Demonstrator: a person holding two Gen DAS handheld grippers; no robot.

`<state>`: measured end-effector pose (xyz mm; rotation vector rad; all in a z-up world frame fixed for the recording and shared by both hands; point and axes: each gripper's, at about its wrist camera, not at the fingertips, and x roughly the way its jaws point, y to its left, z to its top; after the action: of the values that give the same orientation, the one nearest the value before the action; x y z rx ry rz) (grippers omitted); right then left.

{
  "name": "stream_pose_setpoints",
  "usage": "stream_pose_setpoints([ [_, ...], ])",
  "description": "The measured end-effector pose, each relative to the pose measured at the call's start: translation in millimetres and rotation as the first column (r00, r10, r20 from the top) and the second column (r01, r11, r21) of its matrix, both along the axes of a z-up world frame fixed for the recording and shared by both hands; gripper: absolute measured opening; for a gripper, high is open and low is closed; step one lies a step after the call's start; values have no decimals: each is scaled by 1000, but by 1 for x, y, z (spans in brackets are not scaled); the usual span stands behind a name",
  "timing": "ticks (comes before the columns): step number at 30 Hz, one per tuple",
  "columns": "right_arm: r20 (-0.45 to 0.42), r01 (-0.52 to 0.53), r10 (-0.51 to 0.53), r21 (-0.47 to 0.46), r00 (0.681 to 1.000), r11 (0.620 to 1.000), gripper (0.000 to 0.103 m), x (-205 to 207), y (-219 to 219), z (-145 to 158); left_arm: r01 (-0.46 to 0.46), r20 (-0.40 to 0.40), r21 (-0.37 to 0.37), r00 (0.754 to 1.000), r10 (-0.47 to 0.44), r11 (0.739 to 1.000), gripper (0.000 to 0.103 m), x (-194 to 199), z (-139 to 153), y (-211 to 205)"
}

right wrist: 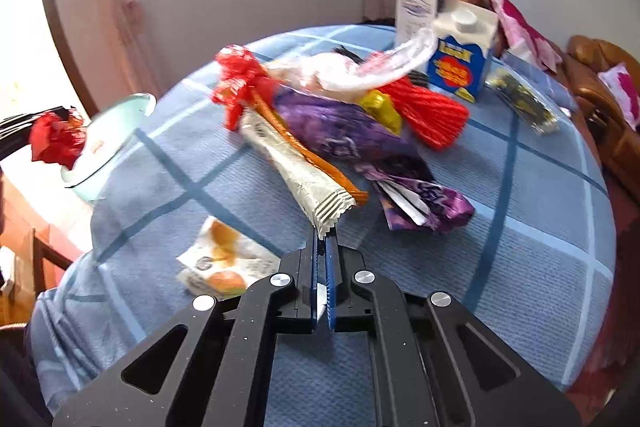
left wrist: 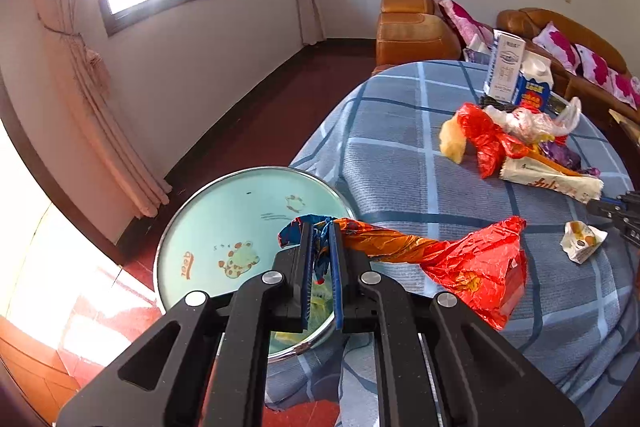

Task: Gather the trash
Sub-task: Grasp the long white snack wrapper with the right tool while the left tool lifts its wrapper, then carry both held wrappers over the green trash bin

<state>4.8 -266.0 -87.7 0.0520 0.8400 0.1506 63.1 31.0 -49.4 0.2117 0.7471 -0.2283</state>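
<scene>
My left gripper [left wrist: 320,227] is shut on one end of a red, orange and blue foil wrapper [left wrist: 472,267]. The pinched end hangs over a pale green basin [left wrist: 224,211] at the table's edge, and the rest trails right over the cloth. My right gripper [right wrist: 322,241] is shut on the crimped end of a long cream wrapper [right wrist: 296,167], a white scrap showing between its jaws. That wrapper runs back into a pile with a purple wrapper [right wrist: 352,135] and a red ribbed wrapper [right wrist: 432,111]. In the left wrist view the right gripper [left wrist: 612,211] pokes in at the right edge.
A round table with a blue checked cloth [left wrist: 400,163] carries a crumpled white and orange wrapper [right wrist: 224,263], a blue milk carton [right wrist: 460,59], a white box [left wrist: 504,67] and a dark packet [right wrist: 520,99]. An orange sofa [left wrist: 412,23] stands behind it.
</scene>
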Motion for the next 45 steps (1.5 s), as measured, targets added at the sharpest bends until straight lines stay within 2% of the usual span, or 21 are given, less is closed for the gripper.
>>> stream_pose_setpoints([
  [5, 50, -39, 37, 38, 998, 999, 3, -7, 0, 12, -23, 5, 2, 1000, 23, 1000, 8, 1, 3, 7],
  [11, 101, -77, 73, 29, 992, 997, 3, -15, 9, 23, -50, 21, 16, 999, 50, 999, 8, 1, 8, 10],
  [17, 155, -134, 131, 9, 979, 991, 3, -19, 25, 38, -142, 57, 61, 989, 139, 988, 8, 4, 9, 24],
  [25, 187, -263, 266, -42, 946, 964, 3, 11, 68, 59, -279, 118, 139, 957, 264, 950, 8, 8, 11, 53],
  [37, 182, -402, 415, -103, 892, 910, 3, 52, 128, 73, -330, 135, 211, 942, 307, 920, 8, 4, -1, 74],
  [45, 156, -469, 489, -149, 858, 870, 3, 76, 154, 70, -376, 136, 231, 926, 353, 898, 8, 8, -7, 93],
])
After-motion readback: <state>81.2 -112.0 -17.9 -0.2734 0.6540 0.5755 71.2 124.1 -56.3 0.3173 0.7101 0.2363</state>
